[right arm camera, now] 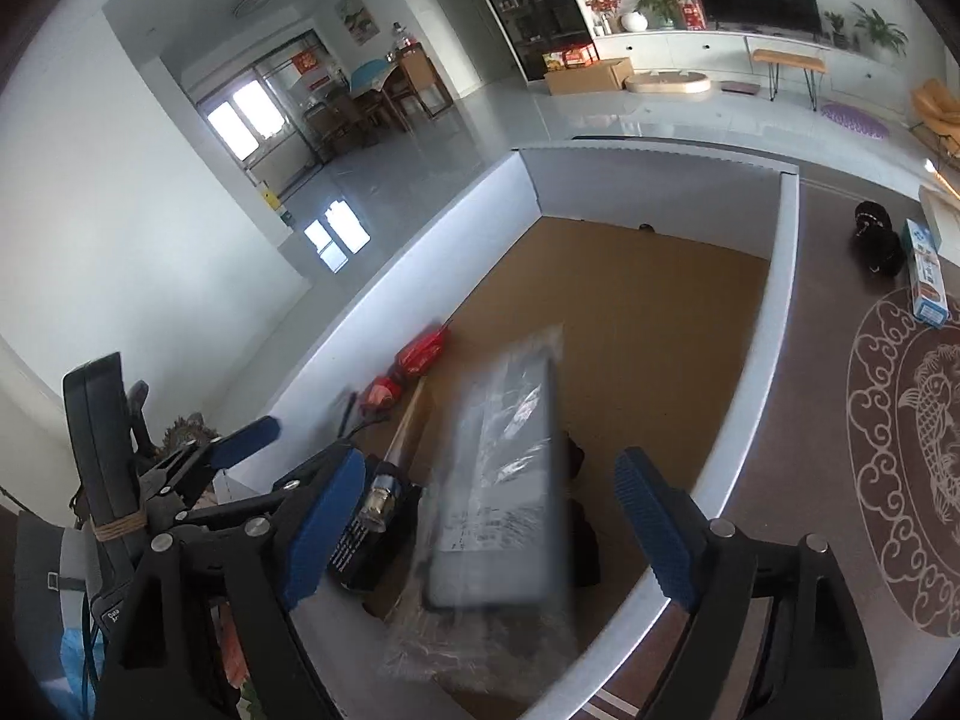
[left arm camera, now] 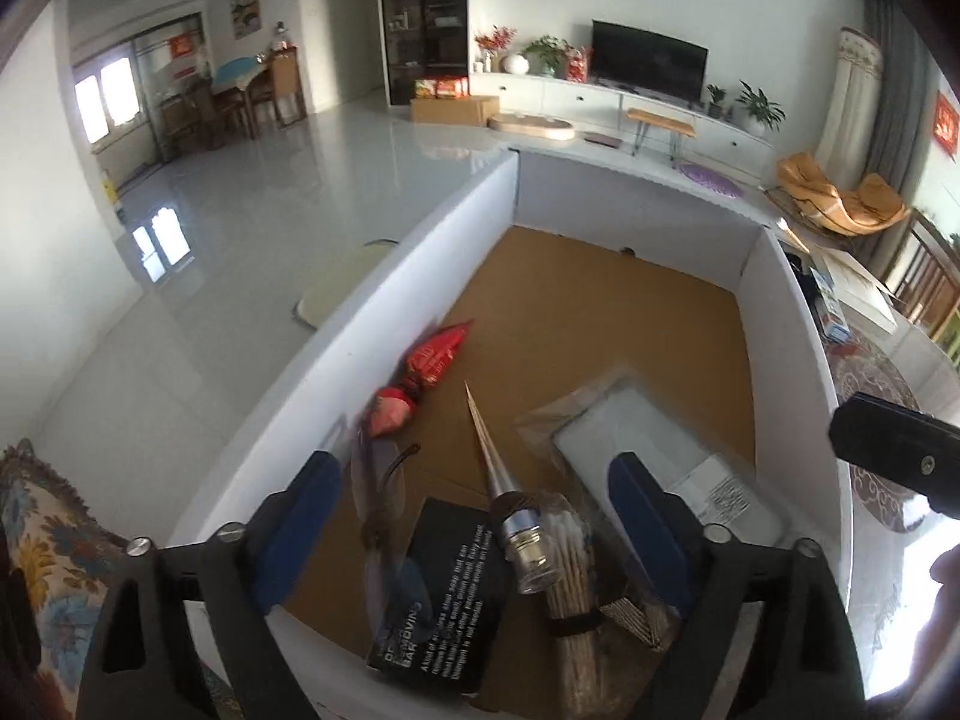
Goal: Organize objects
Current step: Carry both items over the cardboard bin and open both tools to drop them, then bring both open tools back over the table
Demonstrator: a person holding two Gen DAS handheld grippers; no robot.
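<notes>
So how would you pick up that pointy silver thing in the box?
Grip the silver spike across its thicker lower barrel, coming from above with the jaws on either long side. It lies flat and tapers to a thin tip, and the barrel seems the firmest hold.

We see a dark TV (left arm camera: 649, 63) at 1 o'clock, orange rocking chair (left arm camera: 840, 201) at 2. Dining table (left arm camera: 240, 87) sits at 11, cardboard carton (left arm camera: 454, 109) at 12; patterned round rug (right arm camera: 912, 468) at 3.
</notes>
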